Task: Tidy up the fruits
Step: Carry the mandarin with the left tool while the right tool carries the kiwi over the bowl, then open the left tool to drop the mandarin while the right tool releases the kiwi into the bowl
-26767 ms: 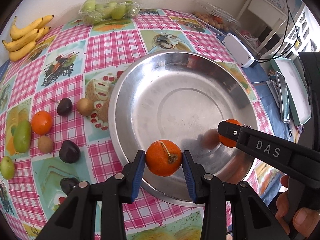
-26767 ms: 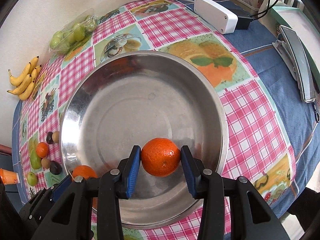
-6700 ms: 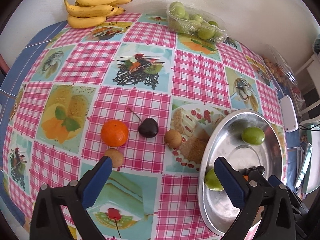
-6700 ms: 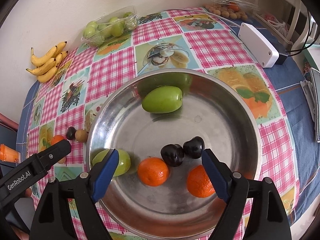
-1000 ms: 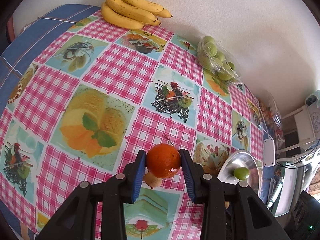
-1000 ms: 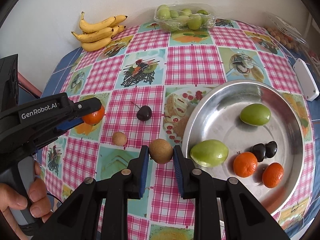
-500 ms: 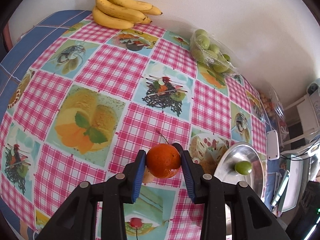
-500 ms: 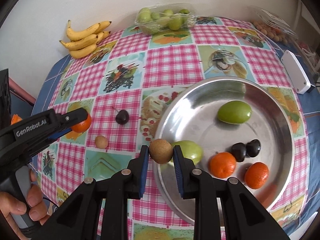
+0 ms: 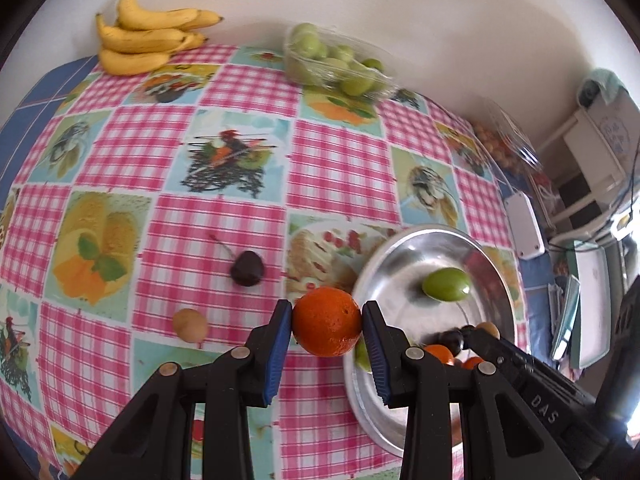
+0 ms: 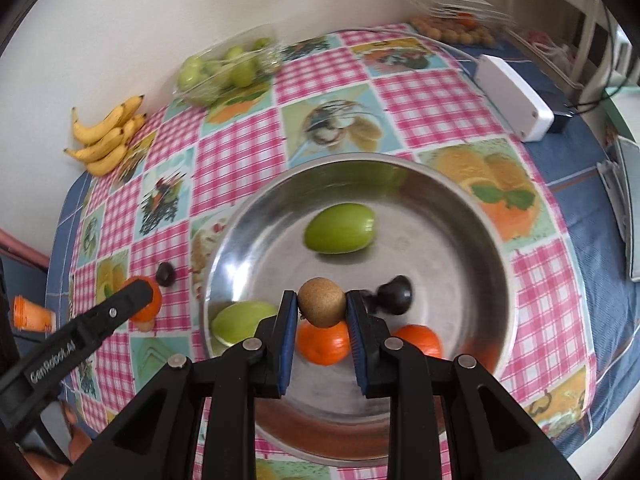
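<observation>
My left gripper [image 9: 326, 330] is shut on an orange [image 9: 326, 321], held above the tablecloth just left of the steel bowl [image 9: 404, 412]. My right gripper [image 10: 322, 310] is shut on a brown kiwi [image 10: 322, 307], held over the bowl [image 10: 472, 240]. In the bowl lie two green fruits [image 10: 340, 229] [image 10: 240, 322], two oranges [image 10: 322, 346] [image 10: 418, 340] and dark cherries [image 10: 394, 294]. On the cloth lie a dark cherry [image 9: 247, 268] and a small tan fruit [image 9: 190, 325].
Bananas [image 9: 148, 40] and a clear pack of green fruit [image 9: 336, 62] sit at the far wall. A white box [image 10: 514, 96] with cables and a pack of small fruit [image 10: 452, 28] are at the right. Trays [image 9: 592, 300] lie beyond the table's right edge.
Both grippers have moved right toward the bowl with their fruit. The right gripper with the kiwi is now over the bowl; the left with the orange is near its left rim.
</observation>
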Motion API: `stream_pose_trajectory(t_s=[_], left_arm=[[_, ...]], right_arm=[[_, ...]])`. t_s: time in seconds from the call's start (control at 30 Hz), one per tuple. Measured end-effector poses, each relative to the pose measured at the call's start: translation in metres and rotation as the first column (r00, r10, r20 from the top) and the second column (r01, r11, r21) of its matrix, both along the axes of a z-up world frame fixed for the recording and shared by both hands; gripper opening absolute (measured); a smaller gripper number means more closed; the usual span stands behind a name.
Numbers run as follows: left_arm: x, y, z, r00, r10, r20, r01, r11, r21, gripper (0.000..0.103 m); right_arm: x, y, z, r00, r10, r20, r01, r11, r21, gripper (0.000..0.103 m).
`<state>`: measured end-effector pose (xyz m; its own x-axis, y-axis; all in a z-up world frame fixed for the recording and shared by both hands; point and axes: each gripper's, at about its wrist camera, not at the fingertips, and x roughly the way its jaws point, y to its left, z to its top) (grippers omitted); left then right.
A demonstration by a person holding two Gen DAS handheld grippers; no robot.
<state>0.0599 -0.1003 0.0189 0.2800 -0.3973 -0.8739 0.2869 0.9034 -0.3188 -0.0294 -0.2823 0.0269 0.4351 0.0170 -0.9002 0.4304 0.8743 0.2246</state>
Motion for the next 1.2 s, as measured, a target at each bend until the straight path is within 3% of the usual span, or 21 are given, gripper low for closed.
stream_pose_trajectory(t_s=[0.33, 0.77, 1.2], left_arm=[[-0.01, -0.035, -0.006, 0.997, -0.081, 0.017, 0.081, 0.997, 0.009, 0.038], [-0.008, -0.05, -0.013, 0.99, -0.136, 0.039, 0.137, 0.99, -0.038, 0.039], [-0.012, -0.055, -0.017, 0.986, -0.166, 0.036, 0.167, 0.986, -0.03, 0.04]], right_arm=[[-0.009, -0.031, -0.006, 0.997, -0.073, 0.004, 0.073, 0.997, 0.026, 0.026], [0.0, -0.029, -0.015, 0.999, -0.054, -0.005, 0.054, 0.999, 0.004, 0.026], [0.001, -0.028, -0.016, 0.998, -0.058, -0.013, 0.058, 0.998, -0.007, 0.026]])
